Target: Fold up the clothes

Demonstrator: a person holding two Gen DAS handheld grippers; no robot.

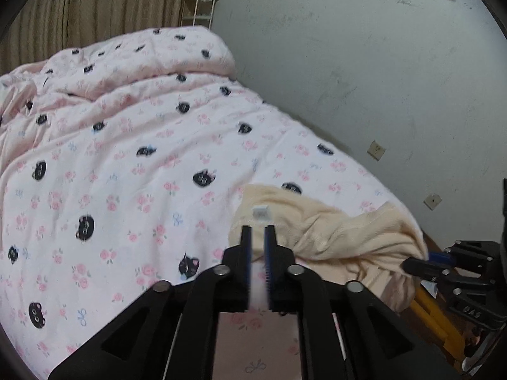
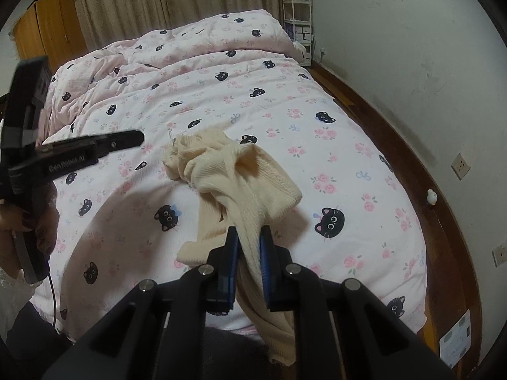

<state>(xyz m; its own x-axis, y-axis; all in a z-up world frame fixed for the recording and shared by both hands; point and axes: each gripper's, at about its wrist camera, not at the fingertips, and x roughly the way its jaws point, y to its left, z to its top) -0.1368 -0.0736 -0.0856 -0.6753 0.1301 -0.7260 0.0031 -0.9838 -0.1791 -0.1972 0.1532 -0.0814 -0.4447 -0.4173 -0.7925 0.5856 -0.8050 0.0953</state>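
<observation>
A cream knit garment lies crumpled on the pink cat-print bed cover. My right gripper is shut on a bunched part of it, and the cloth hangs down between the blue pads. In the left wrist view the garment lies right of centre with a small white tag on it. My left gripper hovers just before the garment's near edge, jaws nearly together with nothing between them. It also shows in the right wrist view at the left, above the bed. The right gripper shows at the right edge.
A folded pink quilt lies at the bed's far end. A wall and brown bed frame run along the right. A white shelf rack and a wooden cabinet stand at the back by the curtains.
</observation>
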